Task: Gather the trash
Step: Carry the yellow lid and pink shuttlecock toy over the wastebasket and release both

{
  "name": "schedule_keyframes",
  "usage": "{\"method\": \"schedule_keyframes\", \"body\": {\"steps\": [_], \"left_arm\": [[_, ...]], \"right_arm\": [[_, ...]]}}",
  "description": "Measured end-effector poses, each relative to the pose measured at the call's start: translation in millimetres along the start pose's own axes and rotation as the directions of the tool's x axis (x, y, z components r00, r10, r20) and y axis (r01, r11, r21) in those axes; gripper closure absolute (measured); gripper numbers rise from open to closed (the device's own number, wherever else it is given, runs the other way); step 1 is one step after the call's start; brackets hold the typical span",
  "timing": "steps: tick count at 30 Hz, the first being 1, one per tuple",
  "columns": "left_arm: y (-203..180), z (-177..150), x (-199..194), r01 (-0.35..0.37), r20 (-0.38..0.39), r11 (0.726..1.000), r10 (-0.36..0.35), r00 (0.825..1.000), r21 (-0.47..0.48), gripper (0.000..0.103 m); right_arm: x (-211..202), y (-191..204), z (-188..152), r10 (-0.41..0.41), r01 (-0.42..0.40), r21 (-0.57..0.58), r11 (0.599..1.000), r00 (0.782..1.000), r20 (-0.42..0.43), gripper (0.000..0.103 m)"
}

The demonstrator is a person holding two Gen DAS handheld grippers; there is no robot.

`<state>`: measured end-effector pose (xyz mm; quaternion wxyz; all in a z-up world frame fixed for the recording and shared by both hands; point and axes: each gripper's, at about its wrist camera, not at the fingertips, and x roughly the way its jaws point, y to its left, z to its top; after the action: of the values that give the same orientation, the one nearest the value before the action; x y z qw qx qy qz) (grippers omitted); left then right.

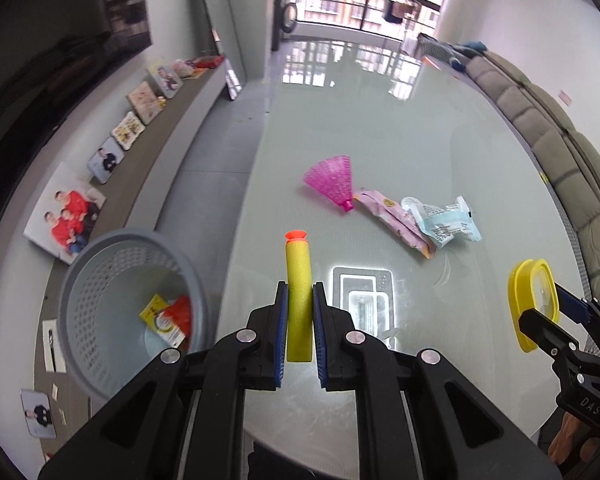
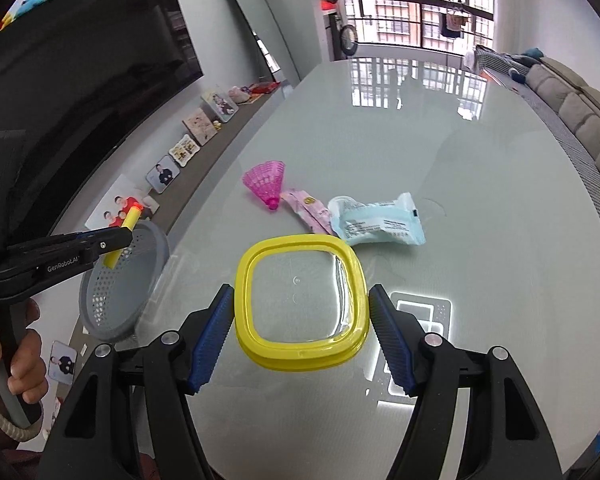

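The grey basket (image 1: 112, 280) was partly cut off by the left gripper (image 1: 300, 300), clamped on a yellow foam dart (image 1: 299, 300); the right gripper (image 2: 300, 312) squeezed a yellow-rimmed clear lid (image 2: 300, 304) above the table (image 2: 480, 200).

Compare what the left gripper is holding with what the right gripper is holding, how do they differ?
The left gripper is shut on a foam dart, a slim yellow cylinder with an orange suction tip; the right gripper clamps a yellow-rimmed lid, a flat rounded square with a clear centre. The foam dart leaves the pads nearly together; the yellow-rimmed lid keeps them wide apart. Both are yellow and held off the table.
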<state>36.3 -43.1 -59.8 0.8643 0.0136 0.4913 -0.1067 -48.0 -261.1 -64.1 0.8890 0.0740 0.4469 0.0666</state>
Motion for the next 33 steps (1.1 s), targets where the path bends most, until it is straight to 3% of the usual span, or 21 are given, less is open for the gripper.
{"method": "schedule_keyframes", "body": {"steps": [9,17,26,33], "left_arm": [[70.8,-25.5,-36.6,-0.115,-0.007,0.983,0.115,0.993,-0.144,0.091],[152.1,-28.9,-49.9,-0.163,-0.004,0.967,0.165,0.986,-0.197,0.091],[240.8,-16.1,-37.3,-0.147,-0.011,0.971,0.148,0.989,-0.188,0.091],[281.2,-8.2,-5.1,-0.105,-0.055,0.983,0.097,0.994,-0.152,0.090]], "right_arm": [[18.4,58.4,25.6,0.136,-0.139,-0.099,0.985,0.990,-0.032,0.037],[46.3,144.5,51.2,0.197,-0.202,-0.174,0.964,0.979,-0.045,0.037],[87.3,241.9,75.5,0.210,-0.225,-0.191,0.955,0.973,-0.092,0.037],[122.4,294.2,85.2,0.195,-0.220,-0.201,0.955,0.971,-0.136,0.037]]}}
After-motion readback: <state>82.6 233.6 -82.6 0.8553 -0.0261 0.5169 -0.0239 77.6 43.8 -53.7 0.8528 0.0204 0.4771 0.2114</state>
